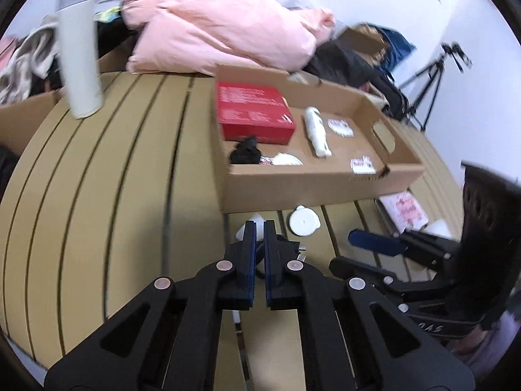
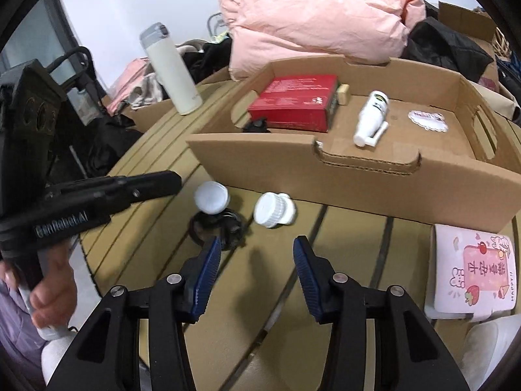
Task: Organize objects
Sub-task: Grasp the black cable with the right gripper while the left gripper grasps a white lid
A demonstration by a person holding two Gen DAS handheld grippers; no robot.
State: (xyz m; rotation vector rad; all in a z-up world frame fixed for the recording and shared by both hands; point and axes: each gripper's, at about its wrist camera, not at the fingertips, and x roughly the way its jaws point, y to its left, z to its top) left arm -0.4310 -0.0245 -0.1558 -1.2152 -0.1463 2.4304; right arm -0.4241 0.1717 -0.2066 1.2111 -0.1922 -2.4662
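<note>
Loose items sit on slatted table (image 2: 156, 150) in front of cardboard tray (image 2: 358, 179); tray already part-filled.
Left gripper (image 1: 260, 226) pinched shut, nothing visibly held; right gripper (image 2: 257, 244) half-wide, empty. Better centre on white cap (image 2: 272, 210) before closing, clear of black ring (image 2: 216, 224).
</note>
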